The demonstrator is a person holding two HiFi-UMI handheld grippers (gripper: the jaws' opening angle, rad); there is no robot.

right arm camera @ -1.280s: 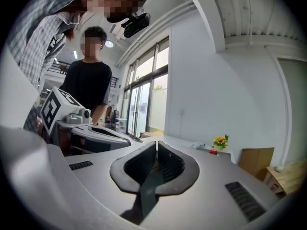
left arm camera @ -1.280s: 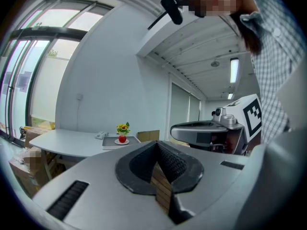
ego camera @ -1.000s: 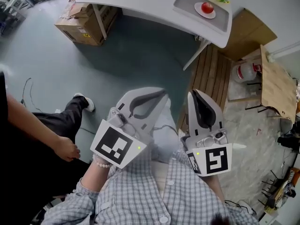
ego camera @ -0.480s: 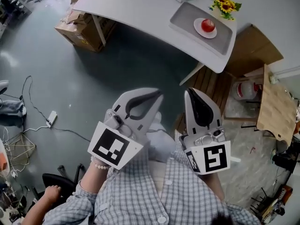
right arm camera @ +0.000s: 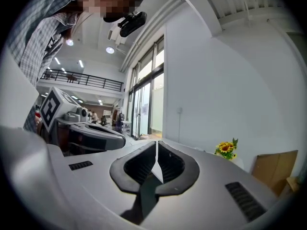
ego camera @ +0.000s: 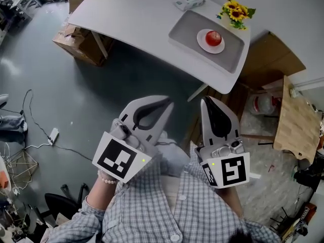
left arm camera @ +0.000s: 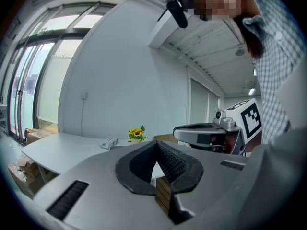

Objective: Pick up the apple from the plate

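Two empty grippers, jaws pressed together, left gripper (ego camera: pixel 170 102) and right gripper (ego camera: pixel 207 99), are well apart from the red apple (ego camera: pixel 213 37) on its plate (ego camera: pixel 201 41). This looks like the approach step; next, reach in and spread the jaws.

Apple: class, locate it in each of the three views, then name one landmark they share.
Head view: apple on the plate, upper right.
Left gripper view: not in it.
Right gripper view: not in it.
Shared landmark: the sunflowers, near the plate, visible in all three.
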